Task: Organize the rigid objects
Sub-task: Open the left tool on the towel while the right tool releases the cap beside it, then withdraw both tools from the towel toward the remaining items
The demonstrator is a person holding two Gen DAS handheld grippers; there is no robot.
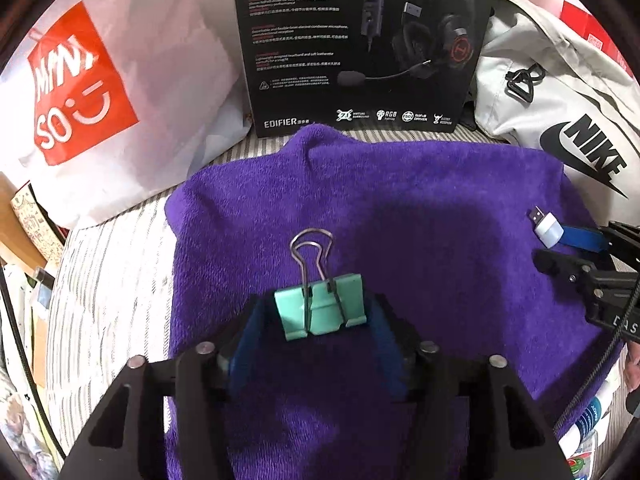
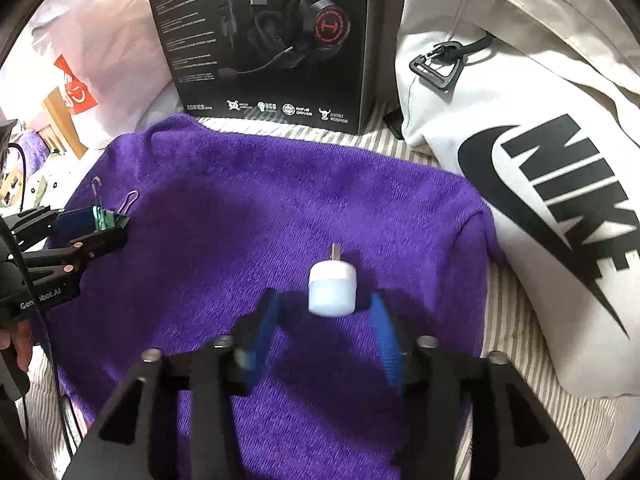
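Observation:
A mint-green binder clip [image 1: 316,312] with its wire handles up lies on a purple towel [image 1: 400,220]. My left gripper [image 1: 320,300] is open around it, blue pads on either side, a thin gap on the right. A small white USB plug-in [image 2: 331,290] lies on the same towel [image 2: 240,200] between the blue pads of my right gripper [image 2: 325,298], which is open with a gap on both sides. Each view also shows the other gripper: the right one [image 1: 550,248] at the right edge, the left one [image 2: 112,226] at the left with the clip [image 2: 108,218].
A black headset box [image 1: 360,40] stands upright behind the towel. A white and red shopping bag [image 1: 100,80] lies at back left and a white Nike bag [image 2: 520,160] at the right. The towel rests on striped bedding [image 1: 112,280]. Loose clutter lines the left edge.

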